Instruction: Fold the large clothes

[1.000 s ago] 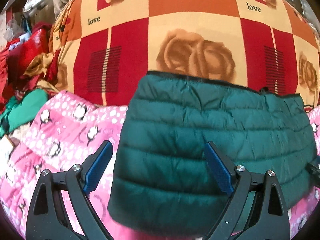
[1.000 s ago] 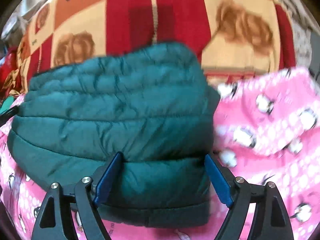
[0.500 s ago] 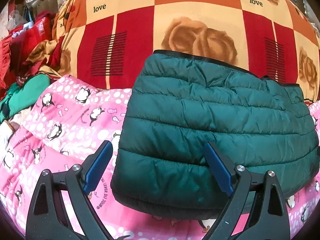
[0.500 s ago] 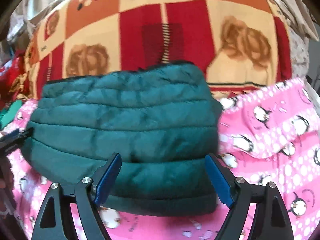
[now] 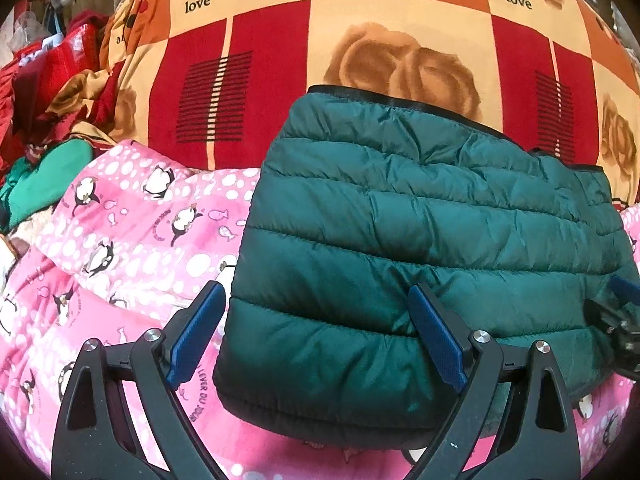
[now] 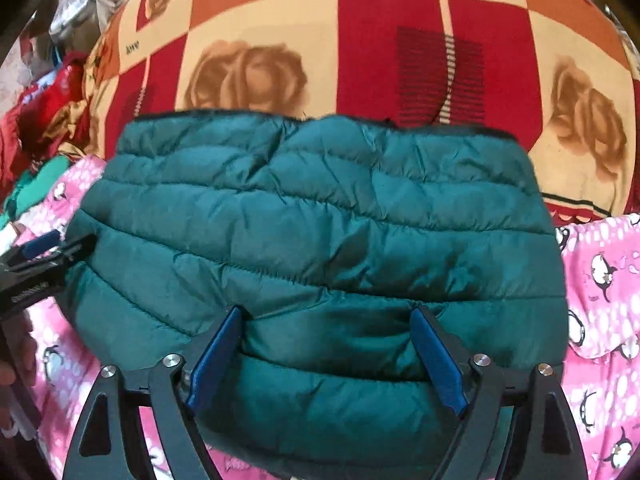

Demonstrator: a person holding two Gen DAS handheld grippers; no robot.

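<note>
While the quilted green jacket [image 6: 320, 248] lies already doubled into a squat bundle on the pink penguin-print cloth [image 5: 132, 240], its far edge reaching onto the red-and-orange rose blanket [image 5: 272, 60], both claws hang over its near edge — one toward each end. Its long axis runs side to side across both views, the stitched channels parallel to that axis. Seen from the right wrist, the right gripper [image 6: 326, 354] is centred on the bundle, its jaws spread and opening wider, the blue pads dimpling the near quilted roll that bulges between them without pinching it. Seen from the left wrist, the left gripper [image 5: 316, 336] is spread too and holds nothing: it straddles the jacket's left end, one pad over pink cloth, the other over green quilting. Judging by that placement, the right claw is the better placed on the garment's middle, the left on its end — so any next fold would probably turn across the long axis.
</note>
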